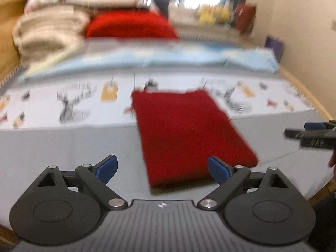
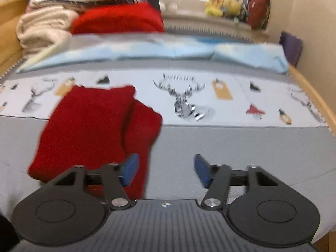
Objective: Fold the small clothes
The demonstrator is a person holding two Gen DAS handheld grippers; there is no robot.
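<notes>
A small red knit garment [image 1: 189,134] lies folded flat on the grey bed cover [image 1: 69,151]. In the right wrist view the red garment [image 2: 94,130] sits left of centre, with a second layer showing along its right side. My left gripper [image 1: 162,169] is open and empty, hovering just before the garment's near edge. My right gripper [image 2: 166,169] is open and empty, its left finger [image 2: 130,169] over the garment's near right corner. The right gripper also shows at the right edge of the left wrist view [image 1: 310,134].
A printed sheet with deer motifs [image 2: 189,100] crosses the bed behind the garment. A light blue blanket [image 2: 147,50] lies further back. Folded beige blankets [image 2: 42,29] and a red pillow [image 2: 117,19] are stacked far left. A wooden bed rail [image 2: 315,100] runs along the right.
</notes>
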